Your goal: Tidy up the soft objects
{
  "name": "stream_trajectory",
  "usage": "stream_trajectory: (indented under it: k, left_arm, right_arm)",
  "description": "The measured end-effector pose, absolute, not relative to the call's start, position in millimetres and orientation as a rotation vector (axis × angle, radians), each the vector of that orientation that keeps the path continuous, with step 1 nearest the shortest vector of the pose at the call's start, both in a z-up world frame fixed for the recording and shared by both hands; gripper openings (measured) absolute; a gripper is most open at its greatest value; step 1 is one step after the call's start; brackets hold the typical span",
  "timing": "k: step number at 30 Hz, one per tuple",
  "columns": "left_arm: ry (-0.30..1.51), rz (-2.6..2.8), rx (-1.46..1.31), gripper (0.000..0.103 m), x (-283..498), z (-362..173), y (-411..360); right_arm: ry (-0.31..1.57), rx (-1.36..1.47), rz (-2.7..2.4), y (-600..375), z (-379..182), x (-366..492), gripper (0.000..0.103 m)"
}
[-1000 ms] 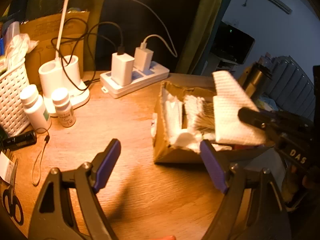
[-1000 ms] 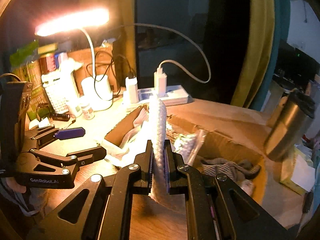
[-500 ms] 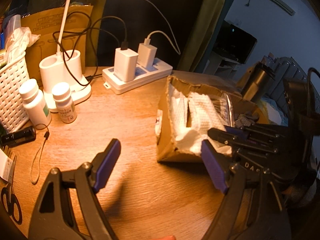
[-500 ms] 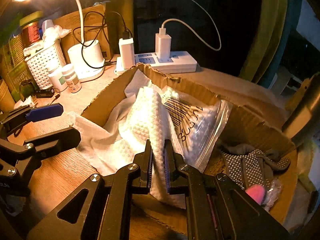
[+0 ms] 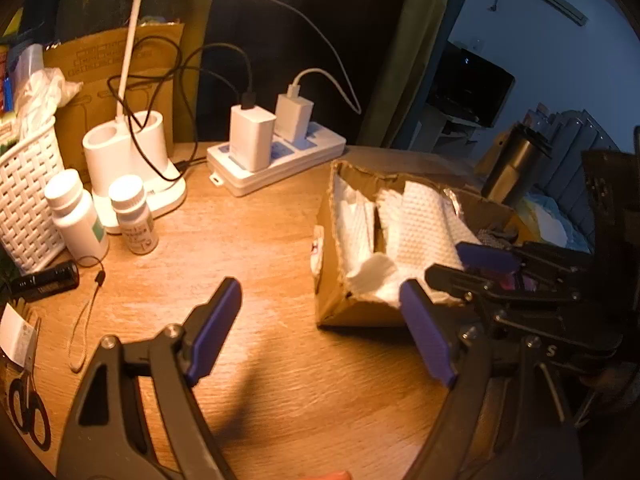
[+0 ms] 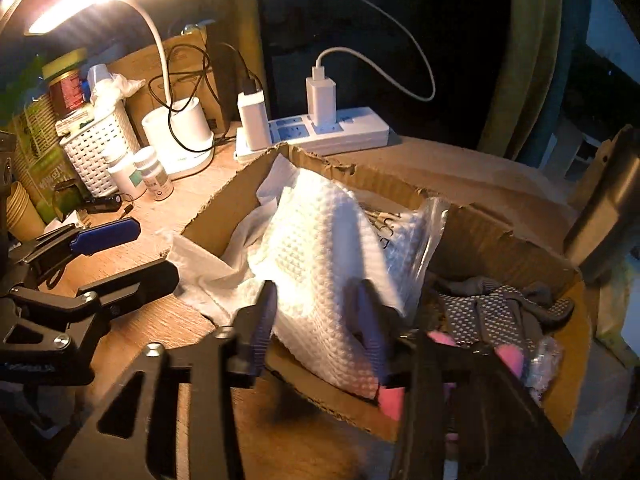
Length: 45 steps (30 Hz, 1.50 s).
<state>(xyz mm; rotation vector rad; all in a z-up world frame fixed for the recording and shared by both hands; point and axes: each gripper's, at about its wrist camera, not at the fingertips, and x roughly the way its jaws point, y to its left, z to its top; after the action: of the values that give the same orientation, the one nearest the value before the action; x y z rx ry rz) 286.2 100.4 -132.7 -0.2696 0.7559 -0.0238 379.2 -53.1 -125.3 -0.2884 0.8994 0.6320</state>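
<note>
A white waffle-textured cloth [image 6: 328,256] lies in the open cardboard box [image 6: 496,236], draped over its near edge; it also shows in the left wrist view [image 5: 424,220]. My right gripper [image 6: 316,320] is open, its fingers on either side of the cloth's lower part, no longer pinching it. It shows from the side in the left wrist view [image 5: 472,260]. A thin white tissue [image 6: 208,268] hangs over the box's left corner. A clear plastic bag [image 6: 416,232] and a grey dotted glove [image 6: 492,312] lie in the box. My left gripper [image 5: 320,332] is open and empty above the table, left of the box [image 5: 340,308].
A white power strip [image 5: 276,160] with two chargers, a lamp base [image 5: 128,160], two pill bottles [image 5: 76,216], a white basket [image 5: 24,192], a black flashlight [image 5: 44,280] and scissors [image 5: 24,404] stand on the wooden table [image 5: 260,248]. A metal tumbler [image 5: 512,168] stands beyond the box.
My right gripper lowered the white cloth into the box and opened, letting it go. The left gripper stayed open and barely moved.
</note>
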Motion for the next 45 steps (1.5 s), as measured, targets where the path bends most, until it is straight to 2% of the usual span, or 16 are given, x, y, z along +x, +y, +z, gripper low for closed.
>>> stream_trajectory:
  k: [2,3,45]
  left_arm:
    - [0.748,-0.02,-0.262,0.082,284,-130,99]
    - [0.744,-0.018,-0.259,0.082,283,-128,98]
    - [0.585,-0.062,-0.149,0.083,195,-57,29]
  right_arm:
    - [0.889,-0.294,0.626,-55,-122,376,0.056]
    - [0.883,-0.295,0.623,-56,-120,374,0.057]
    - [0.719,-0.227,0.531,-146,-49,267,0.057]
